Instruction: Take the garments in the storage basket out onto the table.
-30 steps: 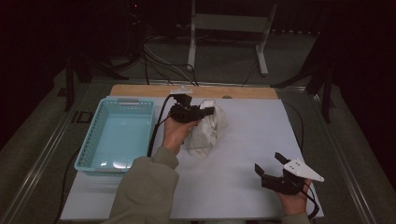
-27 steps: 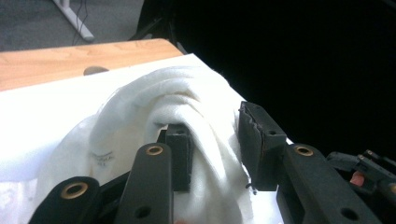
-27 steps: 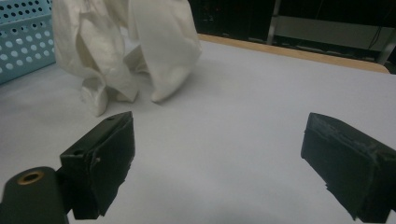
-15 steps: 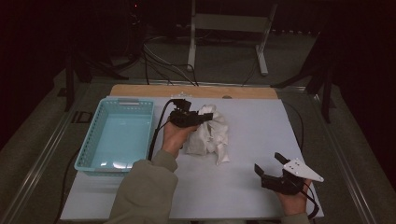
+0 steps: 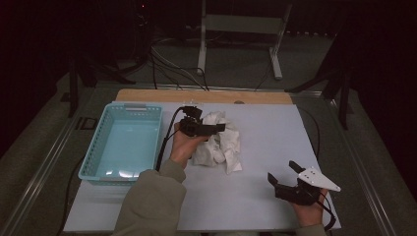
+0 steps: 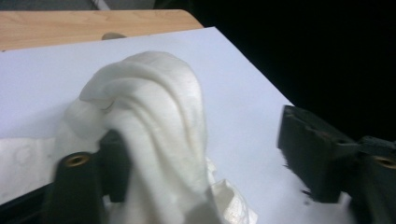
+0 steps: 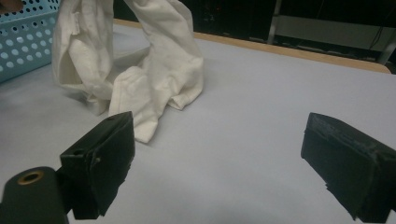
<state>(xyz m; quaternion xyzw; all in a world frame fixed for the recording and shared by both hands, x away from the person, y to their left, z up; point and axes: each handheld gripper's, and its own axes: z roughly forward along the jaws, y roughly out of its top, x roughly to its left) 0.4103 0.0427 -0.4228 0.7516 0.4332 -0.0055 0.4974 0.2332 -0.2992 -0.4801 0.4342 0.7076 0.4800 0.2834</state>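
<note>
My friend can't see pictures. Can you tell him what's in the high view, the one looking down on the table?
A crumpled white cloth lies mid-table on a pale sheet, with the left gripper over its top, jaws just opening. A light blue plastic basket sits to its left, and the right gripper waits open near the front right corner.

Room's dark all round, light falls on the worktop (image 5: 275, 162) alone; near jaws are soft and blurred, slight grain throughout.

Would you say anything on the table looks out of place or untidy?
Yes: the white cloth lies crumpled in a heap beside the blue basket rather than in it, draped against one jaw of the open left tongs.
</note>
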